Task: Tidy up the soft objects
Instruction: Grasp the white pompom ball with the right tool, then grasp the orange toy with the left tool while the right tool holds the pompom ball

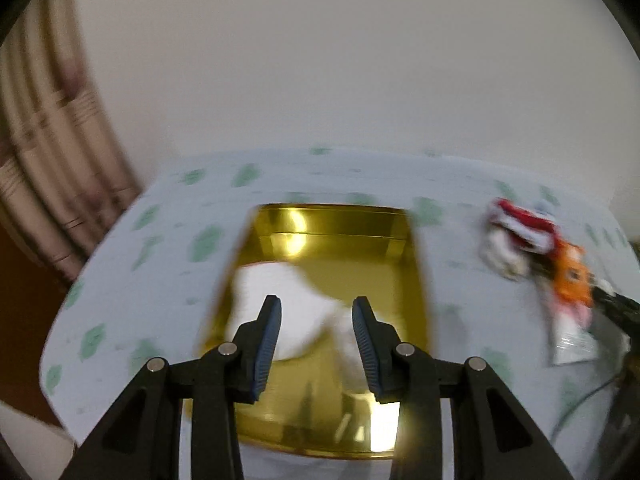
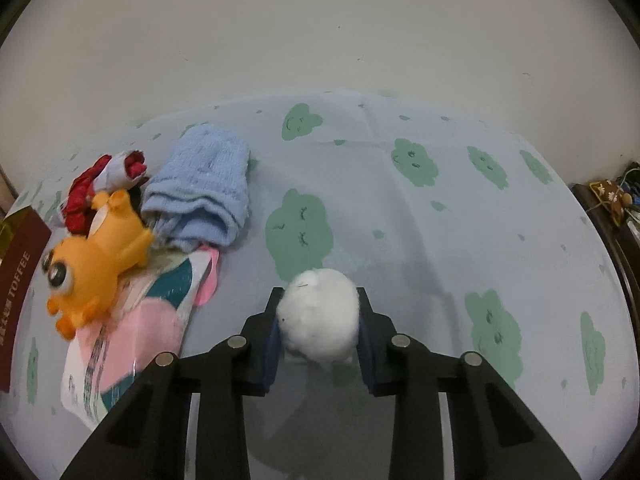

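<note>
Right wrist view: the right tongs [image 2: 319, 320] are clenched on a white fluffy ball [image 2: 319, 316], both blue pads pressing its sides, low over the desk [image 2: 400, 220], which is covered by a pale blue cloth printed with green cloud faces. To the left of the ball lies a heap of soft things: a folded blue towel [image 2: 204, 192], an orange big-eyed toy [image 2: 96, 256] lying on a pink and white packet [image 2: 136, 340], and a red and white cloth bundle [image 2: 100, 180] behind the toy. At the far left edge stands a dark red box side lettered TOFFEE [image 2: 18, 296].

Left wrist view, blurred: the left tongs [image 1: 316, 328] stand released, with nothing between the pads, above an open gold box [image 1: 332, 228] resting on the same cloth. Inside the box lies something white and soft [image 1: 280, 292]; the blur hides what it is. Off to the right on the desk sit the red and white bundle, the orange toy and the packet, smeared together. A beige curtain [image 1: 48, 140] hangs at the left beside a plain wall.
</note>
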Demonstrator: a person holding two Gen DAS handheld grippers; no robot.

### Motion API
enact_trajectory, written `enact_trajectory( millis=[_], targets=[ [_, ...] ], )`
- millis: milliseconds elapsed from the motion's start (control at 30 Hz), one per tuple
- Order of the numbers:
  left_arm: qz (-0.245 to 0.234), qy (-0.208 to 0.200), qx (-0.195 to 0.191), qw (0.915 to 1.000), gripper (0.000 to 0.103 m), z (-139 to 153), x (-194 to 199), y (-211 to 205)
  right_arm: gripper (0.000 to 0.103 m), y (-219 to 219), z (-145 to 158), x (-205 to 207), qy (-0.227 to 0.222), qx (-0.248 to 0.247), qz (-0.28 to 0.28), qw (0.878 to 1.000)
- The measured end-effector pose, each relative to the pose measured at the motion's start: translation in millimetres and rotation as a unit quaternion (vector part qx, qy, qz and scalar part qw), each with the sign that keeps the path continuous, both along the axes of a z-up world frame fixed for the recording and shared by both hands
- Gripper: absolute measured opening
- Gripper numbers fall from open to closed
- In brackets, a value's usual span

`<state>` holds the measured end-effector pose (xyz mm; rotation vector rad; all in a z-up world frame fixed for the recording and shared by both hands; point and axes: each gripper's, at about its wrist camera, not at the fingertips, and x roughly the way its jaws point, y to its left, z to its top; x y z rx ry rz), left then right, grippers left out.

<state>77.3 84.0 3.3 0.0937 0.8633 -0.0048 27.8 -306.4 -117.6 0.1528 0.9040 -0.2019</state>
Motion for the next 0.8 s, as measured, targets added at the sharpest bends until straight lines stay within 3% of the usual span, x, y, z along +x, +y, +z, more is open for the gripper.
enact_trajectory(
  millis=[167,400,533,633,733,800],
  targets=[
    [-0.098,0.024,-0.015,0.9947,0.038,1.2,4.8,-72.7,0.028,-2.1,2.1,-13.6,-0.009,0.006,-0.006,1.000],
    [-0.191,0.098,-0.075,0.9739,0.038,-7.6,22.7,-159.9,0.029,0.0,-2.3,-8.8,0.001,0.003,0.000,1.000],
    [-0.209,0.121,-0.073,0.9678,0.038,-12.1,36.8,-198.3,0.031,-1.0,-2.8,-9.0,0.001,0.008,0.002,1.000],
    [-0.199,0.159,-0.101,0.9616,0.038,-19.4,57.2,-214.8,0.033,-1.6,-3.5,-8.3,0.001,0.011,0.004,1.000],
    [-0.187,0.195,-0.127,0.9545,0.051,-28.6,75.3,-223.1,0.033,-1.6,-3.1,-8.6,0.001,0.011,0.004,1.000],
    [-0.187,0.204,-0.130,0.9520,0.053,-32.9,83.5,-230.2,0.033,-2.0,-3.2,-8.7,0.001,0.013,0.004,1.000]
  ],
)
